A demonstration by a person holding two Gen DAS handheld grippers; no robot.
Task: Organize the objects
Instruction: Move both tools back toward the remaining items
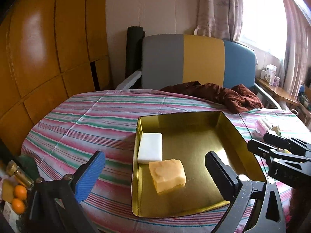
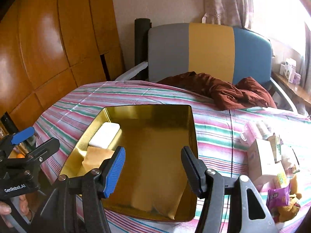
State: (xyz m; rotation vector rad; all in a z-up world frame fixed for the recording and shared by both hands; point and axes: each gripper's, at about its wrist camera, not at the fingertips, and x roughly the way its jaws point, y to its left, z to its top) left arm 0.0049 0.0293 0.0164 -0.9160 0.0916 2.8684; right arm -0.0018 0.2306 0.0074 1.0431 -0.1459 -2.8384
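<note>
An open gold tin tray (image 1: 236,136) (image 2: 194,136) lies on the striped sheet. Inside it, against the left wall, a white soap bar (image 1: 150,147) (image 2: 105,137) rests with a yellow soap block (image 1: 168,174) (image 2: 97,157) just in front of it. My left gripper (image 1: 155,155) hangs a little above that corner, open wide with nothing between its pads, and shows at the left edge of the right wrist view (image 2: 37,138). My right gripper (image 2: 153,151) hovers over the bare part of the tray, open and empty. It enters the left wrist view from the right (image 1: 260,141).
A pile of items lies right of the tray: a cardboard box (image 2: 262,159), a purple packet (image 2: 279,194) and a pink pack (image 2: 252,130). A crumpled brown cloth (image 2: 223,91) lies by the headboard. Two oranges (image 1: 19,192) and a small bottle (image 1: 19,174) sit off the left edge.
</note>
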